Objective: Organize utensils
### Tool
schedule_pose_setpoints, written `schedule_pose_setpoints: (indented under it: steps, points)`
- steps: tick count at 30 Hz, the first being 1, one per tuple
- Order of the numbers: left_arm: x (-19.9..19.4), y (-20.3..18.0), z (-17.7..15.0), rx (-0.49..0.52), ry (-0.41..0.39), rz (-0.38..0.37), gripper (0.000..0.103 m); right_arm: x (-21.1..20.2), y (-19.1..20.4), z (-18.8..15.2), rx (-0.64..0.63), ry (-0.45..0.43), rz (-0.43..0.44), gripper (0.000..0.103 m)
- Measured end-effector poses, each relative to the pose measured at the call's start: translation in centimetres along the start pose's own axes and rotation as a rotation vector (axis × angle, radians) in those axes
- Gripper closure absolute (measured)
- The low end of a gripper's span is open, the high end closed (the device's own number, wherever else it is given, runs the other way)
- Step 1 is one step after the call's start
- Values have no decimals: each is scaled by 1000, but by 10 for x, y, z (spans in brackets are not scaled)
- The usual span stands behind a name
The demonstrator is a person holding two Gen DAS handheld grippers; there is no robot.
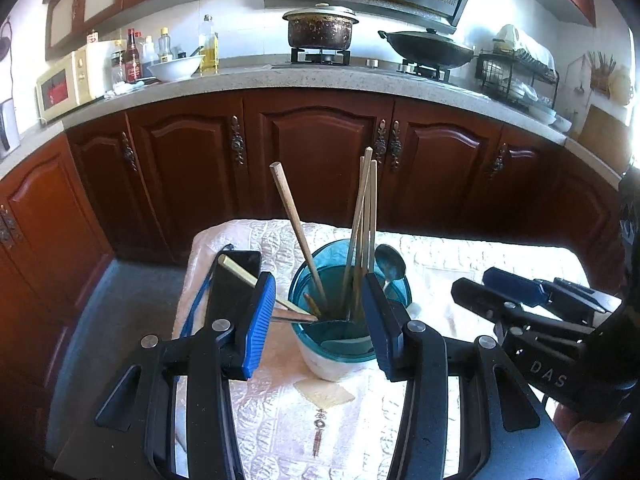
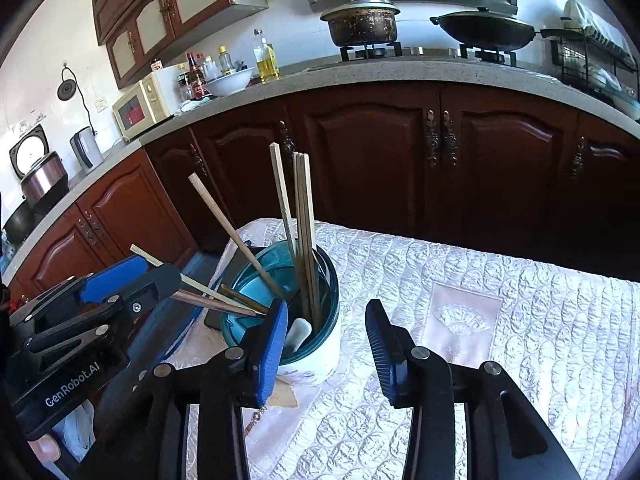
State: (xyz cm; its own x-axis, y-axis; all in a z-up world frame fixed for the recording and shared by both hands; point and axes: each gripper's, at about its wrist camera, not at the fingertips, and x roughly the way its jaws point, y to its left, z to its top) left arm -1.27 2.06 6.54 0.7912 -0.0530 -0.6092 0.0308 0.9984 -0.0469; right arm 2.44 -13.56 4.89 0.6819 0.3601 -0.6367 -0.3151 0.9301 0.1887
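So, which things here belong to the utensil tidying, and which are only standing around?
For the job:
- holder cup
- chopsticks
- metal spoon
- loose chopstick lying across the rim

Just there:
- phone
- tablecloth
- pot, wok
- microwave, bottles

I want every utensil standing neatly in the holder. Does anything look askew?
Yes. Several chopsticks lie nearly flat across the left rim of the teal holder, sticking out sideways, while the other chopsticks stand upright inside.
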Motion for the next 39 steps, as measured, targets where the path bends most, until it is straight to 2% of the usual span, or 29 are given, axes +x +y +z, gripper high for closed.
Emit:
schedule_pose_setpoints:
  steps: [19,39]
  points:
    - [-12,4,-3,-15,-48,48,59,-10,13,4,-52,-37,-21,61]
    - [-11,4,-5,-21,-48,48,59,-8,14,2,-57,-27,-26,61]
